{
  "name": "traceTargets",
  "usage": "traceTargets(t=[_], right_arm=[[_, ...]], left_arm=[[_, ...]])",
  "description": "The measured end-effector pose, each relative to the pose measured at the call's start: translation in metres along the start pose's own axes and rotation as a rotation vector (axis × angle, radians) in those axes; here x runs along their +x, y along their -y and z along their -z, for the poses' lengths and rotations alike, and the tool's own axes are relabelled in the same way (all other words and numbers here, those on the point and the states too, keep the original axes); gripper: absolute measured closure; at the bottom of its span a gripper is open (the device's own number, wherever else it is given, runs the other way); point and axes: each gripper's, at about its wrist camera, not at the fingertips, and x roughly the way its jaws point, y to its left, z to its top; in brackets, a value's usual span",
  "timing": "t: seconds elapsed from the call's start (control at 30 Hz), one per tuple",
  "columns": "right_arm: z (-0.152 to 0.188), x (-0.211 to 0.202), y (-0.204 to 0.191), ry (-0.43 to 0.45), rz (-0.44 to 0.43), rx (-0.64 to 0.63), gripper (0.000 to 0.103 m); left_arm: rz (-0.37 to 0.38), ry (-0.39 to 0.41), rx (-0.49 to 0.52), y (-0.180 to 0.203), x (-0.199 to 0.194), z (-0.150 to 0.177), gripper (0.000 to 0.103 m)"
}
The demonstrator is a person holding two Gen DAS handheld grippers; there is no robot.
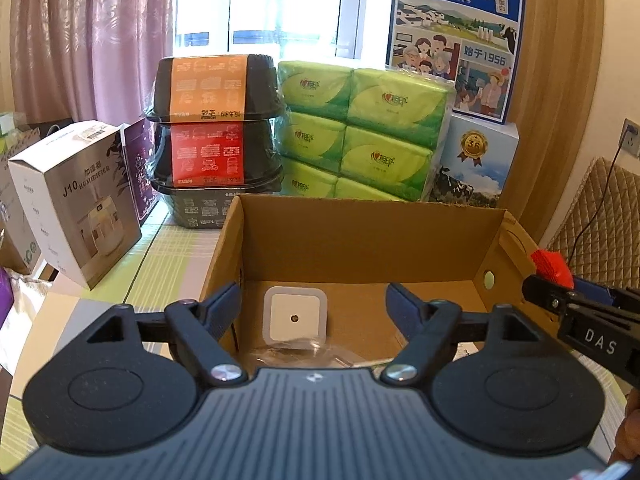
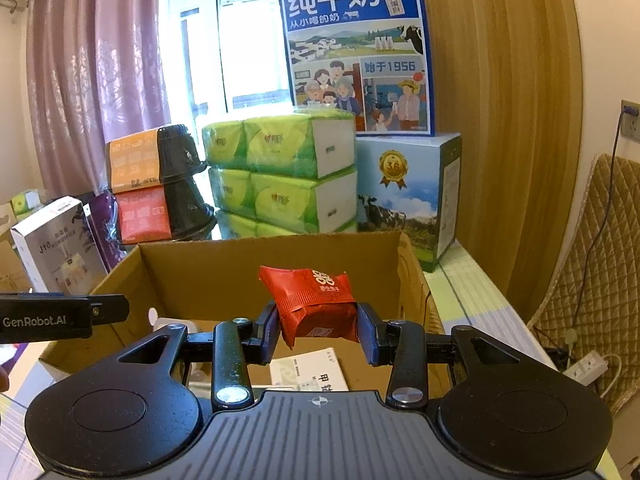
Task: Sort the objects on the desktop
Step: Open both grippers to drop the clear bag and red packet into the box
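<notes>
Gripping a red snack packet [image 2: 318, 306] between its two blue-padded fingers, the right gripper [image 2: 319, 330] holds it above the open cardboard box [image 2: 256, 276], near the box's right wall; the packet stands tilted, its crimped top edge upward, and white printed characters show on its face. Below it, on the box floor, lies a white printed booklet [image 2: 310, 372], partly hidden by the gripper body. From the left wrist view, the left gripper [image 1: 314, 312] has its fingers spread wide and holds nothing; it hangs over the near edge of the same box, straddling its left wall. Between those fingers, on the box floor, rests a small white square night light [image 1: 295, 317] with a dark dot at its centre, and a bit of clear plastic wrapping [image 1: 296, 354] lies just in front of it. Behind the box stand stacked black food bowls [image 1: 214, 136] with orange and red sleeves, green tissue packs [image 1: 360, 128], blue milk cartons [image 1: 456, 36], and a white humidifier box [image 1: 76, 200] at the left, all on a pale striped tabletop [image 1: 172, 256].
</notes>
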Motion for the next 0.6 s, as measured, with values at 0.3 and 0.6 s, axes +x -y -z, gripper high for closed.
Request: traceTargets(t=[0.3,0.6], right_arm=[[0.001,-0.003,0.002,0.037,-0.055,0.059,0.021],[-0.002,-0.007,0.016,0.055,-0.026,0.123,0.019]], left_arm=[[0.000,-0.003,-0.042,-0.011,-0.005,0.001,0.027],[0.006,-0.002,-0.061,-0.018,-0.009,0.001,0.027]])
